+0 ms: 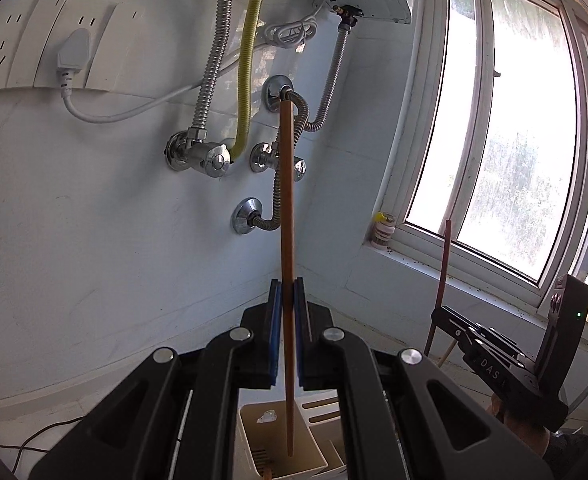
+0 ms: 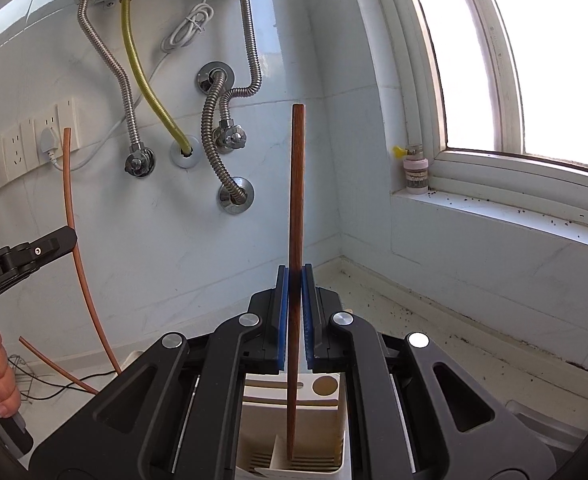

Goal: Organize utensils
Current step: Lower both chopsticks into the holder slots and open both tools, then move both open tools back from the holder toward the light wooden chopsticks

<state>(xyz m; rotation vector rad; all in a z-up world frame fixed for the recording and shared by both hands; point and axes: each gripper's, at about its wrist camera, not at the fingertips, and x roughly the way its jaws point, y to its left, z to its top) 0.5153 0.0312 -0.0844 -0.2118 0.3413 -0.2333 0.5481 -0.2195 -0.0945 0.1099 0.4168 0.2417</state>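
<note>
My left gripper [image 1: 287, 294] is shut on a light brown chopstick [image 1: 286, 208] held upright, its lower tip inside a cream utensil holder [image 1: 250, 436] below the fingers. My right gripper [image 2: 295, 280] is shut on a darker brown chopstick [image 2: 296, 200], also upright, with its lower tip down in a compartment of the same cream holder [image 2: 326, 416]. The right gripper and its chopstick show at the right of the left wrist view [image 1: 494, 356]. The left gripper and its chopstick show at the left of the right wrist view [image 2: 26, 256].
A tiled wall corner with metal hoses and valves [image 1: 214, 156], a yellow hose [image 1: 250, 60] and wall sockets [image 1: 54, 44] stands behind. A window [image 2: 534, 60] with a sill holding a small jar [image 2: 416, 174] is to the right. Cables [image 2: 46, 384] lie on the counter.
</note>
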